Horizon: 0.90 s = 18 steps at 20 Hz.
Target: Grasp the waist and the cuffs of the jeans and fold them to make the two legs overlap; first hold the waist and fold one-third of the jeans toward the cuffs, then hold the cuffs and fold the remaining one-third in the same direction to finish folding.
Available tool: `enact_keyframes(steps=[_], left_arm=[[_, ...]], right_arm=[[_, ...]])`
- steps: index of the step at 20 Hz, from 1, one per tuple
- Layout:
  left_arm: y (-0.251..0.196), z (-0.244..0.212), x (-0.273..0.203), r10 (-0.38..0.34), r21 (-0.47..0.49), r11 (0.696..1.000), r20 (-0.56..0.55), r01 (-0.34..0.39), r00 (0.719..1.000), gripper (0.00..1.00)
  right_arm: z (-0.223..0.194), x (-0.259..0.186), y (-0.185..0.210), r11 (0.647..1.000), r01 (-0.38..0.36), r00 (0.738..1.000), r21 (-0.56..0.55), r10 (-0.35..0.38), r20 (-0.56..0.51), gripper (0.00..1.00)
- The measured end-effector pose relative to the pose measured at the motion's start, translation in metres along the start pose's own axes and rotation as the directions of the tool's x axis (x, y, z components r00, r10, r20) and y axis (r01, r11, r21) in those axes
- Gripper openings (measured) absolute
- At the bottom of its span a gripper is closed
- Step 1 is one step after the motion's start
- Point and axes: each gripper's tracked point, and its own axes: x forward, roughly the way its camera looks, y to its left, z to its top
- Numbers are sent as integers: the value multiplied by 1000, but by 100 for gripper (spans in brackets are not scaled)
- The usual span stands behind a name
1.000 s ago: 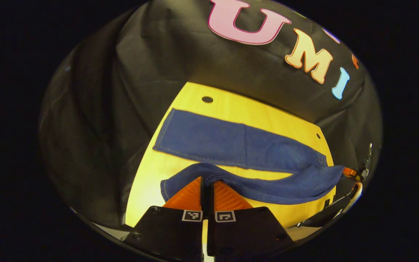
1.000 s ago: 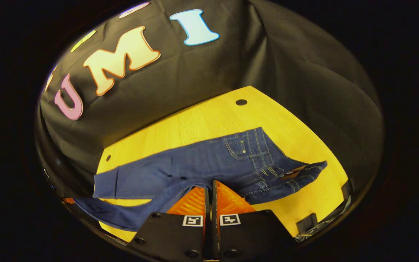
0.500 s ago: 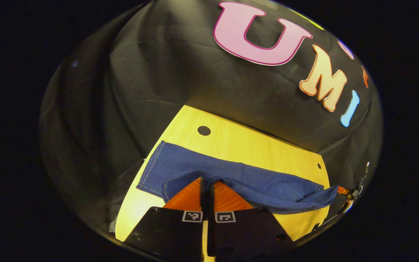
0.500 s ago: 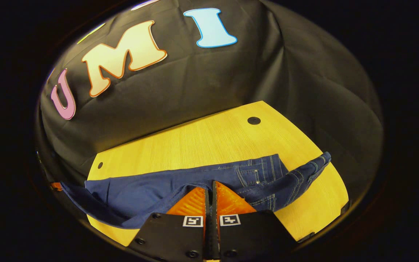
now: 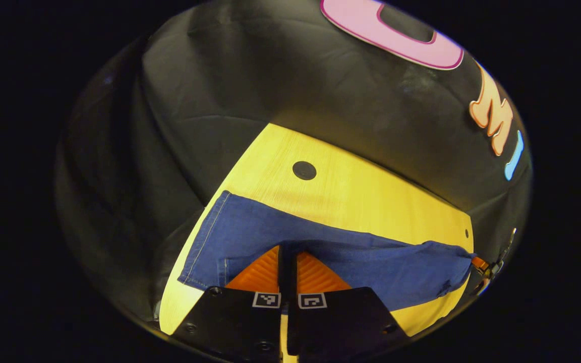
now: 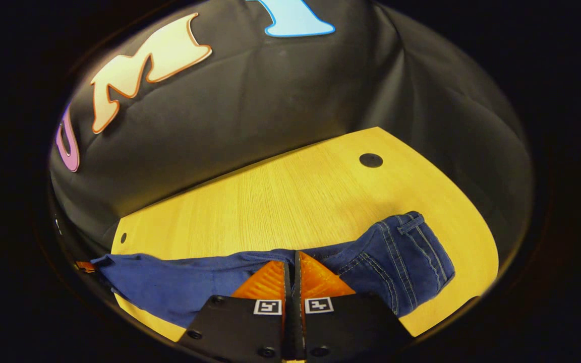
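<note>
Currently:
left gripper (image 5: 287, 252): clamped on cuff end of jeans (image 5: 321, 252)
right gripper (image 6: 291, 259): pinched tight on the jeans' waist end (image 6: 401, 257)
jeans: stretched between both grippers, low over yellow desk (image 6: 295, 201), legs overlapping
desk: round hole (image 5: 304, 170) at far side

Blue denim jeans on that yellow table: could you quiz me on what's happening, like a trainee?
1. True or false: the left gripper is shut on the blue denim jeans.
2. Which end does the right gripper hold: A cuff end, B waist end?
3. Fill in: the jeans lie on a yellow wooden ___.

Key: 1 true; 2 B, the belt loops and stitched seams lie beside it; 3 table.
</note>
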Motion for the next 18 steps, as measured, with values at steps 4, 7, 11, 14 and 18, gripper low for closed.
enact_keyframes(steps=[4,7,11,14,18], left_arm=[[8,-4,30,71,79,995,-59,-66,996,0],[7,-4,36,111,108,989,-64,-103,992,2],[1,3,36,103,94,990,-19,-101,995,54],[3,12,25,116,91,989,36,-119,993,99],[-5,15,4,84,81,993,73,-90,994,96]], right_arm=[[-8,25,2,1000,14,1000,-8,-14,-19,0],[-9,31,4,1000,-6,1000,-2,6,-22,4],[1,20,7,996,-77,997,36,78,-20,32],[20,5,-2,995,-83,996,47,82,26,94],[27,-23,-50,999,-17,999,50,15,33,98]])
